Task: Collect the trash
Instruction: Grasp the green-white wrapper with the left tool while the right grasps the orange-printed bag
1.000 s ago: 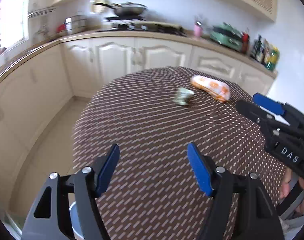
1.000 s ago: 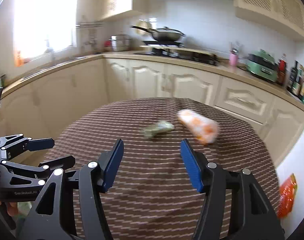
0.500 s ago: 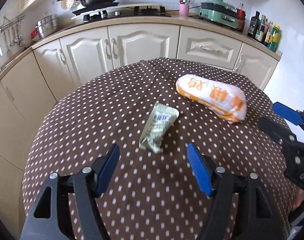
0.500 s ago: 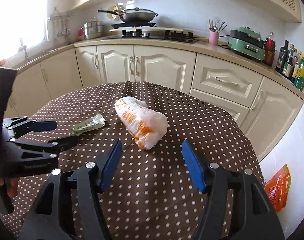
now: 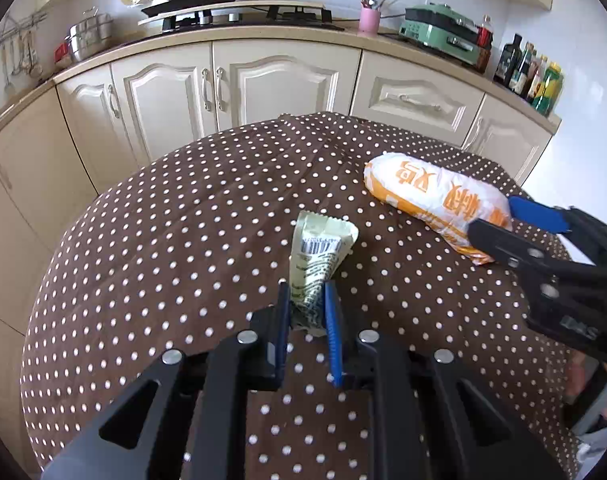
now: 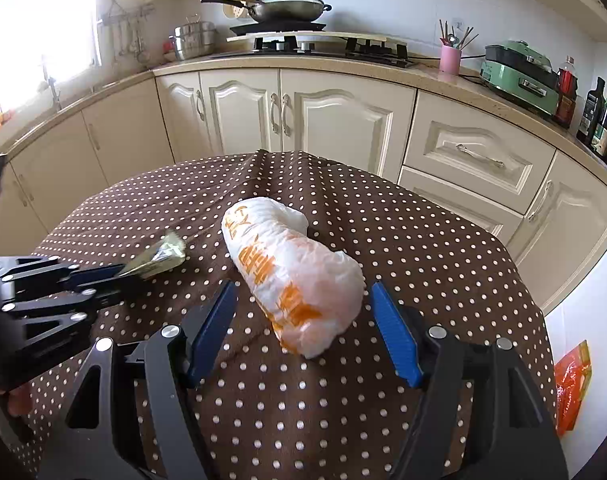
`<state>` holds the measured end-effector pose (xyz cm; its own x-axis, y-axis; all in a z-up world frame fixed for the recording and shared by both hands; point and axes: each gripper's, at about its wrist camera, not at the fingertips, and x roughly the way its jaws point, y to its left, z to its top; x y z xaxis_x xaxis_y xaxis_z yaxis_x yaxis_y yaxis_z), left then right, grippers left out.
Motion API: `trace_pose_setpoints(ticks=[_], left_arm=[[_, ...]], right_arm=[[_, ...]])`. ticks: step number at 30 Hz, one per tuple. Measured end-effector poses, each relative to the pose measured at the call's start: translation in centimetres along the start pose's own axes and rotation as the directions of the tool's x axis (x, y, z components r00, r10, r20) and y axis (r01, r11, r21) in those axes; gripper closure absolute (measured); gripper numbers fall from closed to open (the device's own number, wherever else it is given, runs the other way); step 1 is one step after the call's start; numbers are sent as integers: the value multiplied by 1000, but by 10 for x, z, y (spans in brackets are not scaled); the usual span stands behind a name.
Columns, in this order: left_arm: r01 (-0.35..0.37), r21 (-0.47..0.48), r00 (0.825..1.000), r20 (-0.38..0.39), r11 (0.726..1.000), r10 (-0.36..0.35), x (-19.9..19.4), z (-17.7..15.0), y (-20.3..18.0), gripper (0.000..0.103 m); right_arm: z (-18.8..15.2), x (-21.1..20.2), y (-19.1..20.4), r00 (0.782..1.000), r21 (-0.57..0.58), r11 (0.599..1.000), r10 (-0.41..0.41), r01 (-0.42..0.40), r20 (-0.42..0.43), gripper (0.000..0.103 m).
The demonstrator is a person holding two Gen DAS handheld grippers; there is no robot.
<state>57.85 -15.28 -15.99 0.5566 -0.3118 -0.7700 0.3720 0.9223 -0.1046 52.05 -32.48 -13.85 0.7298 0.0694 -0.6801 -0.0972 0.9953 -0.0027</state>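
The table with its dotted cloth carries both pieces of trash. The white and orange bag lies near its middle, between the wide-open jaws of the right gripper. Beside the bag, the green wrapper is pinched at its near end by the left gripper. Only the right view shows an orange packet off the table; its lower part is cut off.

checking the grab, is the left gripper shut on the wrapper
Shut: the left gripper fingers pinch the wrapper at its near end.
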Motion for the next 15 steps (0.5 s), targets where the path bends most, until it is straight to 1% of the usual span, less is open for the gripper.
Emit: trace_pose_setpoints(ticks=[1, 2, 3, 4, 6, 10, 15], left_arm=[[3, -2, 1000, 4, 1000, -3, -4, -2, 1, 88], [4, -4, 1000, 8, 1000, -4, -7, -4, 2, 88], [6, -7, 1000, 11, 1000, -6, -11, -6, 3, 88], [8, -8, 1000, 17, 1000, -8, -17, -9, 5, 88], [12, -18, 999, 38, 1000, -11, -31, -15, 10, 89], [23, -50, 997, 80, 998, -18, -65, -31, 22, 89], [12, -110, 991, 133, 994, 3, -121, -67, 54, 89]], right_arm=[[1, 1, 1, 1000, -1, 1000, 5, -5, 2, 55], [1, 2, 1, 1000, -3, 1000, 9, -9, -4, 67], [1, 3, 2, 1000, -6, 1000, 15, -15, -16, 75], [1, 3, 2, 1000, -3, 1000, 19, -19, -19, 79], [-2, -6, 7, 1000, -9, 1000, 10, -10, -1, 84], [-6, -38, 29, 998, -50, 998, 31, -28, 55, 90], [-10, -77, 72, 988, -93, 990, 112, -102, 110, 91]])
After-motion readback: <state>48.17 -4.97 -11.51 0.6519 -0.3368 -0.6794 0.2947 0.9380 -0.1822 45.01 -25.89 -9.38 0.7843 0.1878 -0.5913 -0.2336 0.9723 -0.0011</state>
